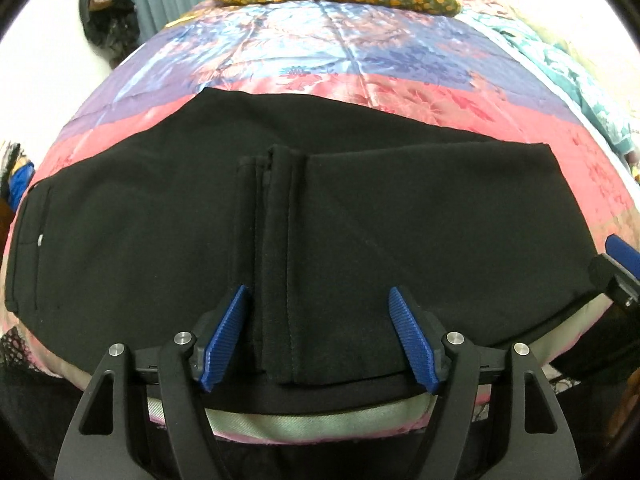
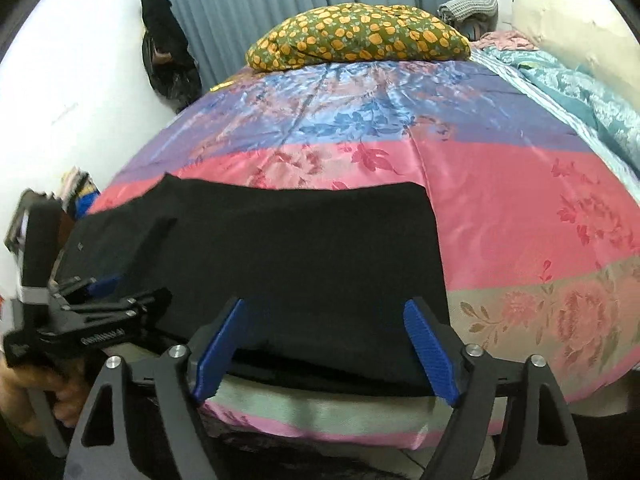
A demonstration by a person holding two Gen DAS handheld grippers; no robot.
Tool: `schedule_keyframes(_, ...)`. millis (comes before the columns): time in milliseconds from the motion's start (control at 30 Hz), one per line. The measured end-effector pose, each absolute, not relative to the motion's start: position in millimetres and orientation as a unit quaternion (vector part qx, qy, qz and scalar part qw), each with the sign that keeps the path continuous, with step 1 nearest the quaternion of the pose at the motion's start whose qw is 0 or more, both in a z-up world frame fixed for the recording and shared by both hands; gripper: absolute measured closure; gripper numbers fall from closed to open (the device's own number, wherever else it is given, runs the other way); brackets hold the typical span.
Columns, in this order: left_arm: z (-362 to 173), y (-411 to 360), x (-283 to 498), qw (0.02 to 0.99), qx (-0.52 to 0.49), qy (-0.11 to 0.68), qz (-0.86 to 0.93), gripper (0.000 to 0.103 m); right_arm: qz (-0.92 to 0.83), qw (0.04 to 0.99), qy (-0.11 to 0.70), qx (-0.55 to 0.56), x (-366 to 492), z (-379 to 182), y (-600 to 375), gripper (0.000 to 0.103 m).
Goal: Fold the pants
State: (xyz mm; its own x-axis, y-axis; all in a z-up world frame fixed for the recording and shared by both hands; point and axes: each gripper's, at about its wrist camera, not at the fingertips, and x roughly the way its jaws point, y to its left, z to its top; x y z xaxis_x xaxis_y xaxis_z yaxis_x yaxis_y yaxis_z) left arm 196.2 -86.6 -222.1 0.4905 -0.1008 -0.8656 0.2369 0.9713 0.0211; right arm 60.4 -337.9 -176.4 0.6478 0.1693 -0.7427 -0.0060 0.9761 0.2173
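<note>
Now black folded fabric pants [image 1: 320, 216] are laid flat on pink-purple satin bed quilt [image 1: 360, 60]; left claw [image 1: 318, 340] & right claw [image 2: 322, 346] are spread, nothing gripped.

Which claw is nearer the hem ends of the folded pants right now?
Left. The left claw straddles the hem ends, open; the right claw is open farther along, by the pants' folded end.

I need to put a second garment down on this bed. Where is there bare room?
Free: the satin quilt between the folded black pants and the orange-spotted green pillow, and right of the pants. Crowded: the near edge, and the teal bedding at far right.
</note>
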Motion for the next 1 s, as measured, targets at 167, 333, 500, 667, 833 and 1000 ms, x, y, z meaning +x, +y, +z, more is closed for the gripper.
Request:
schedule_keyframes(167, -223, -88, 195, 0.86, 0.072, 0.496, -0.097, 0.027, 0.034, 0.905, 0.415, 0.09, 64, -182, -340, 0.002)
schedule_keyframes(333, -225, -88, 195, 0.86, 0.072, 0.496, -0.096, 0.026, 0.041, 0.913, 0.389, 0.113, 61, -178, -347, 0.0)
schedule_keyframes(500, -227, -89, 195, 0.861, 0.074, 0.494, -0.096, 0.024, 0.044, 0.914, 0.395, 0.081, 63, -181, -335, 0.0)
schedule_keyframes(667, -235, -75, 203, 0.853, 0.028, 0.513, -0.088, 0.008, 0.055, 0.909, 0.41, 0.053, 72, -185, -320, 0.0)
schedule_keyframes(833, -235, -69, 202, 0.854, 0.014, 0.508, -0.114, 0.006, 0.056, 0.877, 0.47, 0.082, 87, -219, -323, 0.0)
schedule_keyframes(1000, -220, -53, 194, 0.846, -0.03, 0.514, -0.138, 0.007, 0.048, 0.877, 0.471, 0.08, 89, -222, -321, 0.0)
